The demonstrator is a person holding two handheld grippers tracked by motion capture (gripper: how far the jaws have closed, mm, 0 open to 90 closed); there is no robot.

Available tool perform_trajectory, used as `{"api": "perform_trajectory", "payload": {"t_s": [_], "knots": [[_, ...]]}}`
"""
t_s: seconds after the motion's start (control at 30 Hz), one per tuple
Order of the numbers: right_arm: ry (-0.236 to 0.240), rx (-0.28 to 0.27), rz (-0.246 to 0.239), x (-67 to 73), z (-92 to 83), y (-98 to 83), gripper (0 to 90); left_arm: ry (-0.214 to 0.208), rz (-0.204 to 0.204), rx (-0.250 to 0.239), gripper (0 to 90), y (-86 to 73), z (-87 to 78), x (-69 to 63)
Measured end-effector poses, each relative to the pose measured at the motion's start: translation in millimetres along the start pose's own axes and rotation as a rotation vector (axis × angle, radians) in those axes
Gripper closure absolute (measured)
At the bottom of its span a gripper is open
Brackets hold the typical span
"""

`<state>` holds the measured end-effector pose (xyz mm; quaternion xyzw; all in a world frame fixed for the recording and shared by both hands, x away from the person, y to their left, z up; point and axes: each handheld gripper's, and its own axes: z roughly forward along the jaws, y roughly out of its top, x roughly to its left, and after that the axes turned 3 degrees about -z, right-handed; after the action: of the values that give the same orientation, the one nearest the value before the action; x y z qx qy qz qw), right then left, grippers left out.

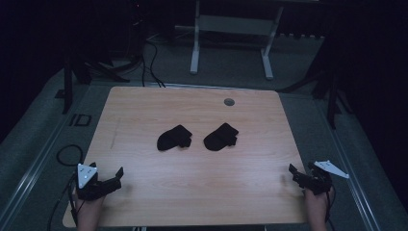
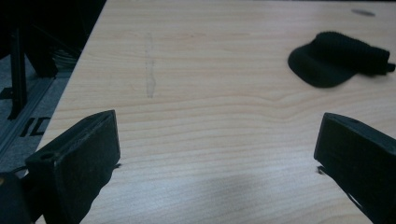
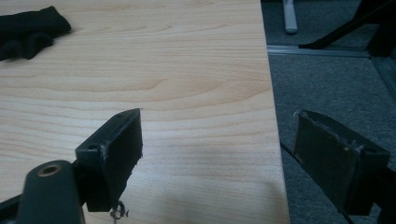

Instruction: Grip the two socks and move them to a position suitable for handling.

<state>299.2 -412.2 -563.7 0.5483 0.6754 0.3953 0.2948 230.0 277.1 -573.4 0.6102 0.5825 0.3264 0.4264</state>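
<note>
Your left gripper (image 1: 117, 174) at the near left corner of the wooden counter (image 1: 192, 192), jaws wide apart and empty, your right gripper (image 1: 295, 172) at the near right edge, likewise spread and empty, two black socks, left sock (image 1: 174, 137) and right sock (image 1: 221, 136), side by side mid-counter, apart, well ahead of both grippers.

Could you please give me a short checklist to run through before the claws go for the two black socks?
1. Left claw open, nothing between its jaws: ok.
2. Right claw open, nothing between its jaws: ok.
3. Left sock and right sock lie apart on the table: ok.
4. Bare wood between each claw and its sock: ok.
5. Socks flat, not bunched: not ok.
6. Right claw fully over the table: not ok, one jaw hangs past the edge.
</note>
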Motion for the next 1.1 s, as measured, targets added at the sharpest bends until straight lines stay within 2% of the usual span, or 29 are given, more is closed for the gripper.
{"api": "perform_trajectory", "payload": {"t_s": [0.13,0.3,0.43,0.5,0.53,0.57,0.67,0.7,0.73,0.83,0.9,0.97,1.03,1.1], "knots": [[0.034,0.025,-0.013,-0.2,2.1,0.8,15.3,-0.004,0.002,0.010,0.5,-0.3,0.6,-0.5],[0.054,0.051,-0.033,1.5,3.1,0.9,14.8,-0.007,0.003,0.004,0.5,-0.2,0.0,-0.5],[0.085,0.113,-0.080,9.9,3.7,5.9,15.8,-0.008,0.001,0.003,0.5,0.3,-0.8,-0.6],[0.089,0.118,-0.094,13.2,3.7,7.5,16.7,-0.006,0.001,0.002,0.5,0.4,-0.9,-1.0],[0.121,0.141,-0.111,19.1,6.1,10.8,16.8,-0.009,0.003,0.002,0.5,0.6,-1.1,-1.3],[0.121,0.141,-0.111,19.1,6.1,10.8,16.8,-0.009,0.004,0.001,0.5,0.5,-1.1,-1.8],[0.188,0.200,-0.113,30.5,15.7,18.9,15.5,-0.014,0.016,0.006,0.5,0.6,-1.6,-5.1],[0.188,0.200,-0.113,30.5,15.7,18.9,15.5,-0.014,0.016,0.006,0.5,0.6,-1.6,-5.1],[0.214,0.221,-0.121,36.4,21.0,24.1,15.3,-0.017,0.023,0.007,0.5,0.7,-1.8,-6.8],[0.221,0.220,-0.140,42.8,25.8,29.6,14.6,-0.020,0.026,0.011,0.5,0.7,-1.5,-8.2],[0.249,0.216,-0.118,51.1,33.6,39.0,14.2,-0.023,0.028,0.013,0.5,0.6,-1.1,-9.0],[0.236,0.223,-0.135,57.9,39.4,44.1,14.2,-0.025,0.024,0.014,0.5,0.6,-1.0,-8.9],[0.285,0.224,-0.141,66.5,46.7,48.9,14.2,-0.025,0.023,0.015,0.5,0.6,-1.0,-8.7],[0.287,0.231,-0.164,75.5,53.8,52.0,14.2,-0.025,0.021,0.015,0.5,0.5,-1.4,-8.5]]}}
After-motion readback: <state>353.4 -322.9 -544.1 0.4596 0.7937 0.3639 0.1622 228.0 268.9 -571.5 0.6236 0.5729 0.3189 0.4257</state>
